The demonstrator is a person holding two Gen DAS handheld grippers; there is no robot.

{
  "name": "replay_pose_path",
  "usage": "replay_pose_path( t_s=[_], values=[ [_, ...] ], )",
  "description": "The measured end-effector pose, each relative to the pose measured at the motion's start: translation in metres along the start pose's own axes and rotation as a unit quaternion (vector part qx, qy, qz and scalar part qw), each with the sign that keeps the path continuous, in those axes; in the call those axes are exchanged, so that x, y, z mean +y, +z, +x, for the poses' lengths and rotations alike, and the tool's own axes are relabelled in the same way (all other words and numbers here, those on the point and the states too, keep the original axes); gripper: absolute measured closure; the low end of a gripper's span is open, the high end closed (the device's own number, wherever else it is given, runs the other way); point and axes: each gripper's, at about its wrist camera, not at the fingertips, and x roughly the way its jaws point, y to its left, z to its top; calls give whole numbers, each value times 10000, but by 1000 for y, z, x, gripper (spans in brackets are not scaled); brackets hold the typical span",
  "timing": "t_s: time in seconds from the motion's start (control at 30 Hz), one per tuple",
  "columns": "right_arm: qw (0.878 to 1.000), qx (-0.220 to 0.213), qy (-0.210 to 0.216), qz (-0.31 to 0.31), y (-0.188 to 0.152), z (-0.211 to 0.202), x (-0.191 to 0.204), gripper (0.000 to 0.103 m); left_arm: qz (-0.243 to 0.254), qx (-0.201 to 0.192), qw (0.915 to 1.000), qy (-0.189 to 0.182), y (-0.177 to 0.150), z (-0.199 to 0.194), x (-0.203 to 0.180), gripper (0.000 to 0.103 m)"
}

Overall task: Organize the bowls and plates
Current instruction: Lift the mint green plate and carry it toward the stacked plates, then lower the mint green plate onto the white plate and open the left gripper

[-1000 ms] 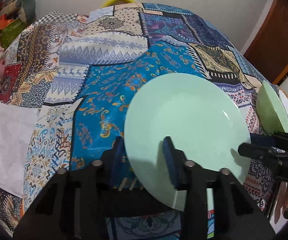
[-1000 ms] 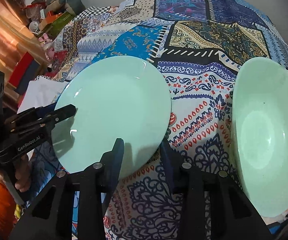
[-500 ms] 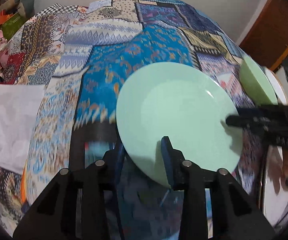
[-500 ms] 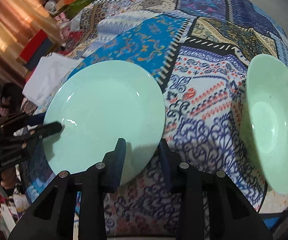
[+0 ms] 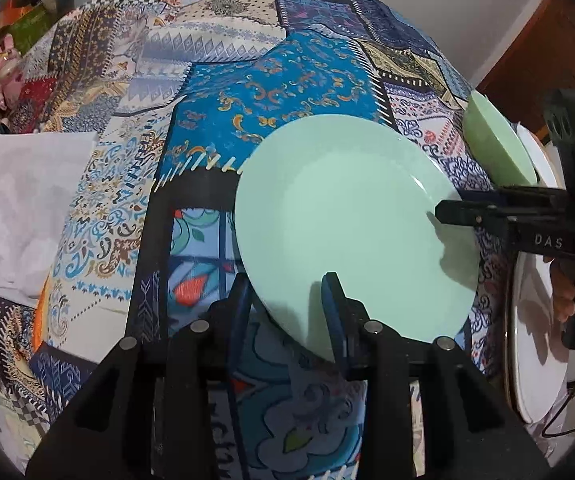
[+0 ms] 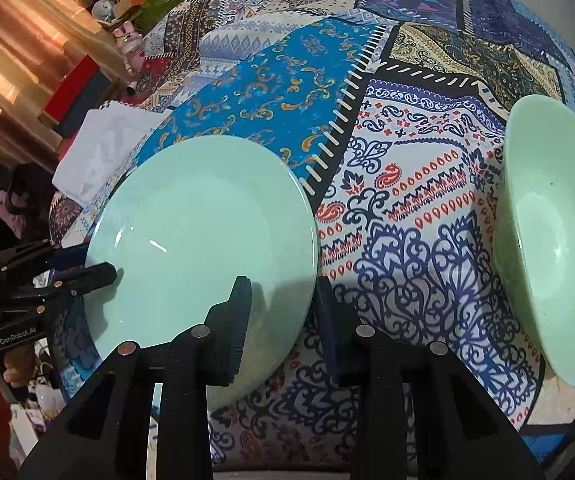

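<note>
A pale green plate is held level above the patterned tablecloth. My left gripper is shut on the plate's near edge. My right gripper is shut on the plate at its opposite edge, one finger above and one below. The right gripper shows at the right of the left wrist view, the left gripper at the left of the right wrist view. A pale green bowl stands on the cloth to the right; it also shows in the left wrist view.
A white cloth lies at the table's left edge. A white plate sits off the right edge beyond the bowl. Boxes and clutter stand far left. A brown door is far right.
Both grippers have lifted the plate off the cloth and carried it together toward me and to the side; both stay clamped on its rim. The bowl has not moved.
</note>
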Motion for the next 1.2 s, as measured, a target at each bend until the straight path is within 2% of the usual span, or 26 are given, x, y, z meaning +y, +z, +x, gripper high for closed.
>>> replay_pose_path(
  t_s=[0.13,0.3,0.47,0.77,1.2],
  values=[
    [9998,-35,-102,-145,0,3,6,73,41,111,9999,-14,6,6,-2,58],
    [9991,-162,-289,-267,-4,1,11,78,219,5,9995,235,5,11,-13,56],
    [9997,-113,-194,-115,-6,-3,10,80,148,-42,9994,295,3,8,-10,59],
    [9994,-340,-36,-6,-16,-24,15,80,16,-148,9997,215,-7,-10,-12,63],
    [9970,-775,-47,-48,-32,-74,25,80,21,-669,9977,45,-17,-63,-39,63]
  ],
)
